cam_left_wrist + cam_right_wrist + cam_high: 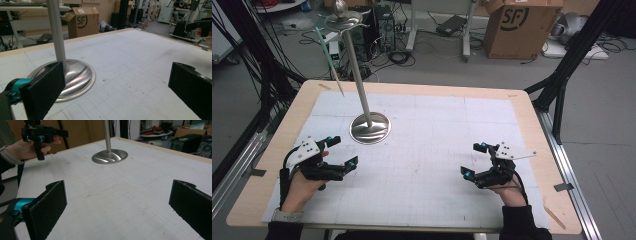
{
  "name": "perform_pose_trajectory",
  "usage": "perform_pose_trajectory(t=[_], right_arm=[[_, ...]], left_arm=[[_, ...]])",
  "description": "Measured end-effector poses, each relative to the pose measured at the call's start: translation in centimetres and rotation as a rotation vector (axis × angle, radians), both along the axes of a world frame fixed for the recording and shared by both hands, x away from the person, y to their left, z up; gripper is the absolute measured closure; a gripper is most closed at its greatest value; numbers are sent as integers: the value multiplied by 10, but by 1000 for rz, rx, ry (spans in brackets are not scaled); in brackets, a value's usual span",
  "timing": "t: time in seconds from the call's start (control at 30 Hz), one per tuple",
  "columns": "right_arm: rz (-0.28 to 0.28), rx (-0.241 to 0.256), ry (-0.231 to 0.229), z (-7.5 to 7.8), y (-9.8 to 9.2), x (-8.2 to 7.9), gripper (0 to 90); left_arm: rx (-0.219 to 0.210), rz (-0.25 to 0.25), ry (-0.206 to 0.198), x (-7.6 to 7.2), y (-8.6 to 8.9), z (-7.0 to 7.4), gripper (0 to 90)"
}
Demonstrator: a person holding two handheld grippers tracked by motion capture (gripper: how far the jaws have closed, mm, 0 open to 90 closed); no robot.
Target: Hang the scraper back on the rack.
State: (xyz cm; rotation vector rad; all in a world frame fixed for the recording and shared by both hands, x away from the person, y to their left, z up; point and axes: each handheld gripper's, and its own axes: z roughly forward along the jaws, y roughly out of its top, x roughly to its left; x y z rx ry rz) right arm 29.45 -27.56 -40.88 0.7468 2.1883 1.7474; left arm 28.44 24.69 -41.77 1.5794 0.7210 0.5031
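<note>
The left tool (343,150) hovered low over the counter (422,150), jaws spread wide and holding nothing, just beside the polished steel stand with its round domed base (370,128). The right tool (474,159) sat well apart from the stand, equally wide open and empty.

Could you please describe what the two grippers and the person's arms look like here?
Each black hand-held gripper, left and right, has two flat black padded jaws, teal accents and a grey three-cornered plate with small holes on top; a black cable trails from each. The person wears dark sleeves and a light grey wristband on the left wrist.
</note>
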Motion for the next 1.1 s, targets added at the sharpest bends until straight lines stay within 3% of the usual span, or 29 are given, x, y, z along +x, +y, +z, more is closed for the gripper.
perform_pose_trajectory(t=[0.43, 0.67, 0.9, 1.1], right_arm=[[-12, 9, -18, 0, -3, 0, 6], [-17, 7, -20, -2, -4, 0, 6], [-18, 23, -42, -4, -5, -1, 6], [-24, 35, -55, -3, -6, -1, 6]], left_arm=[[-3, -16, 49, -11, 5, -16, 17], [-26, -28, 23, -15, 7, -18, 17], [3, -49, -15, -19, 9, -19, 17], [-53, -54, -51, -21, 10, -16, 17]])
